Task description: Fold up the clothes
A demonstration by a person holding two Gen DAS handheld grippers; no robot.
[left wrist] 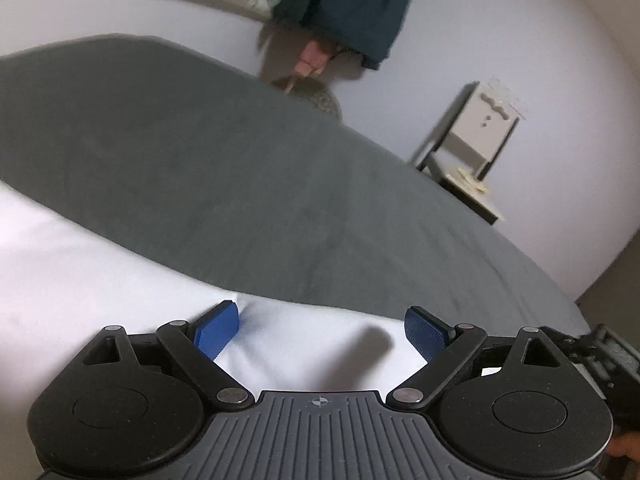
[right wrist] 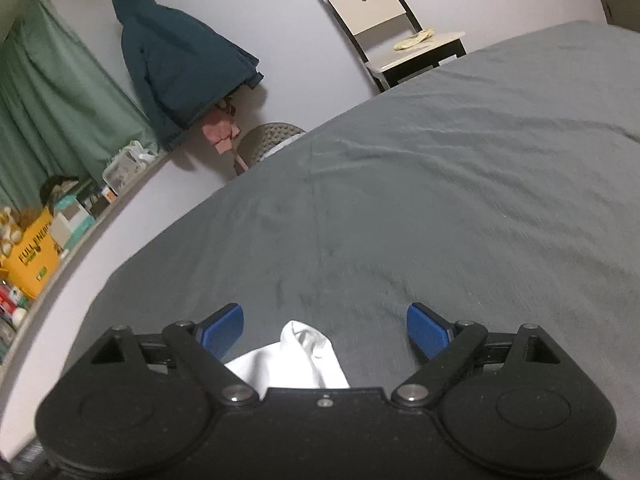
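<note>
White garment [left wrist: 100, 280] edge on grey bedsheet [right wrist: 440, 180], both tools [left wrist: 322, 330] [right wrist: 324, 330] wide, empty.

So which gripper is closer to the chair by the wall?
Can't tell for sure. Both are over the gray bed by the white garment, far from the chair. The left gripper and the right gripper both sit open, well apart from it.
</note>
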